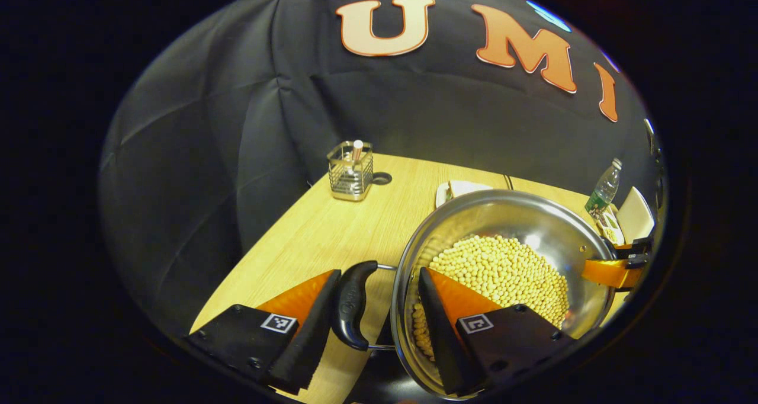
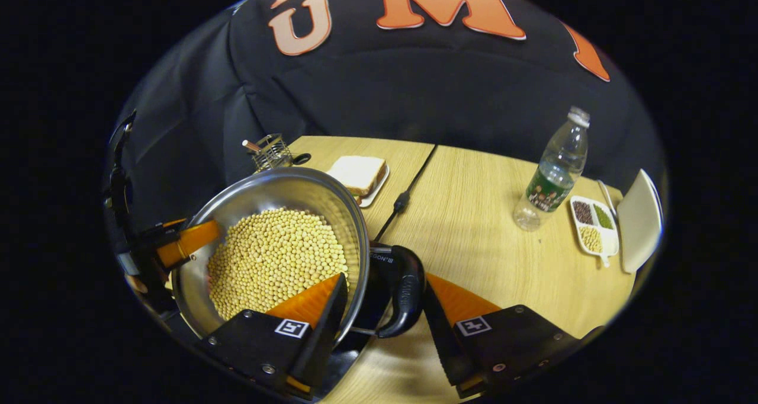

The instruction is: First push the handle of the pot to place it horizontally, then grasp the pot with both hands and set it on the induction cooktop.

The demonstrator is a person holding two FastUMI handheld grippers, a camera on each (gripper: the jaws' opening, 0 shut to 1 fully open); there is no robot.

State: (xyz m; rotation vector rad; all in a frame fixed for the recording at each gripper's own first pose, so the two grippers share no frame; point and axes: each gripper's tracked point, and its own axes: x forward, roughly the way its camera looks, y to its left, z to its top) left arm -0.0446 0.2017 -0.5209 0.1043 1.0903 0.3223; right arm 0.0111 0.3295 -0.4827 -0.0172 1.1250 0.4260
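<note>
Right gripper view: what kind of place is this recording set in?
Probably a mock kitchen table in a recording booth: a wooden table against a cloth wall, with a pot of beans, bread on a plate and a bottle.

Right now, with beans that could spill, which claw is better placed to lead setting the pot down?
Right, marginally. The right claw sits close against the pot rim and its black handle. The left claw seems to show slack around the opposite handle. Both should probably lower together.

Beans (image 2: 275, 256) in pot (image 2: 331, 205)
</note>
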